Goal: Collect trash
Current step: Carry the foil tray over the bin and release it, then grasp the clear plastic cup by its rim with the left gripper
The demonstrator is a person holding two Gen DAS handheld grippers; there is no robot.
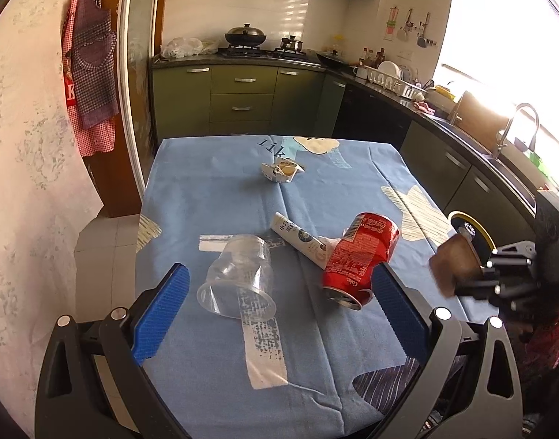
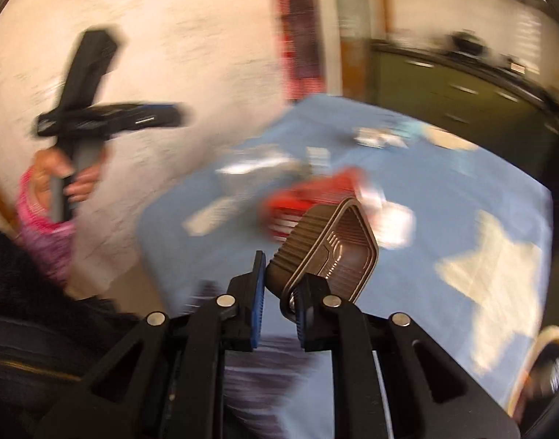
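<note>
Between the right gripper's (image 2: 277,301) pads sits a brown plastic tray (image 2: 325,252), pinched by one wall above the blue tablecloth (image 1: 316,358); the left gripper (image 1: 279,307) is spread wide, holding nothing, over a clear cup (image 1: 239,278); a red can (image 1: 358,259) lies just beside.

Coca-Cola script on the red can (image 1: 356,258); "lik" on the tablecloth (image 1: 213,183)
</note>
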